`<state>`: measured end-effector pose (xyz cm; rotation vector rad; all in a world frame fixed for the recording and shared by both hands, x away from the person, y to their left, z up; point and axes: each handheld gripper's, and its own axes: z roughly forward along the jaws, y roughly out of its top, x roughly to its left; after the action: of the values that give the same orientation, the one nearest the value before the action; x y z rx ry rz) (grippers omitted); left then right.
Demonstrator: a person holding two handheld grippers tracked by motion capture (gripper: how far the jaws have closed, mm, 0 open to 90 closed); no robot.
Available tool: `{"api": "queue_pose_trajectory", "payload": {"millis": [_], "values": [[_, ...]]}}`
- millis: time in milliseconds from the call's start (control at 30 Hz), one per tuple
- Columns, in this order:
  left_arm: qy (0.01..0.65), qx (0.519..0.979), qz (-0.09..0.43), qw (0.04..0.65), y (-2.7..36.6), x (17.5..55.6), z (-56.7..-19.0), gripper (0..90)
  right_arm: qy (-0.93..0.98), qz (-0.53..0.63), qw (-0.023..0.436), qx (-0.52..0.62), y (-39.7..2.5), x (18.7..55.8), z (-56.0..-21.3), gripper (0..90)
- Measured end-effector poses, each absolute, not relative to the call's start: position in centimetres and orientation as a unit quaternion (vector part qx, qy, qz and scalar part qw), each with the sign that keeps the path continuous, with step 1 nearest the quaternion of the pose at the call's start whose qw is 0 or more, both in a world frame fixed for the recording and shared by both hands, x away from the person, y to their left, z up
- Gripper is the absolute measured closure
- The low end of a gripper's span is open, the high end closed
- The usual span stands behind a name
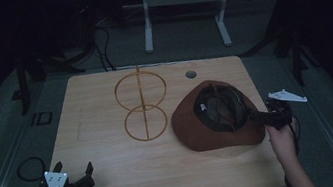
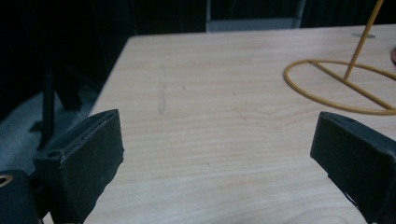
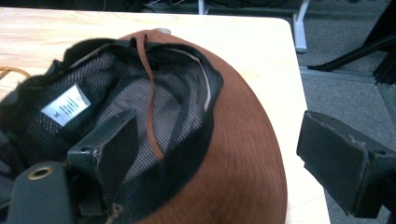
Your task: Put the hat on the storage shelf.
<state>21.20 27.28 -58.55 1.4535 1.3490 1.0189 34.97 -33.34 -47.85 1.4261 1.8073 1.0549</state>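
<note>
Label [image 3: 65,106] inside hat [image 3: 233,154], right claw [image 3: 219,154] view.

Hat [image 1: 219,120] lies upside down on the right part of the table [image 1: 116,172]. Wire stand [image 1: 142,105] stands just left of it, mid-table. Right gripper [image 1: 262,118] sits at the hat's right edge; left gripper [image 1: 74,176] at the near left corner, well apart.

Matt brown felt-like hat [image 3: 243,154], black mesh lining [image 3: 154,93]; thin yellow wire stand [image 1: 142,105], perhaps metal; pale smooth wood table [image 1: 109,163].
</note>
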Motion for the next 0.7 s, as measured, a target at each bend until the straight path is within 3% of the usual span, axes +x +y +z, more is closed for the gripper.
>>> {"api": "queue_pose_trajectory", "payload": {"millis": [200, 467, 700], "values": [[0.548, 0.588, 0.392, 0.448, 26.9, 21.2, -58.4, 3.1, 0.693, 0.392, 0.301, 0.524, -32.3, 36.7, -46.5, 11.5], [0.553, 0.587, 0.389, 0.445, 26.8, 21.2, -58.4, 3.1, 0.727, 0.385, 0.241, 0.514, -31.2, 40.2, -46.2, 15.3], [0.55, 0.592, 0.388, 0.444, 26.8, 21.3, -58.5, 3.1, 0.727, 0.35, 0.244, 0.539, -31.0, 42.6, -47.0, 14.0]]}}
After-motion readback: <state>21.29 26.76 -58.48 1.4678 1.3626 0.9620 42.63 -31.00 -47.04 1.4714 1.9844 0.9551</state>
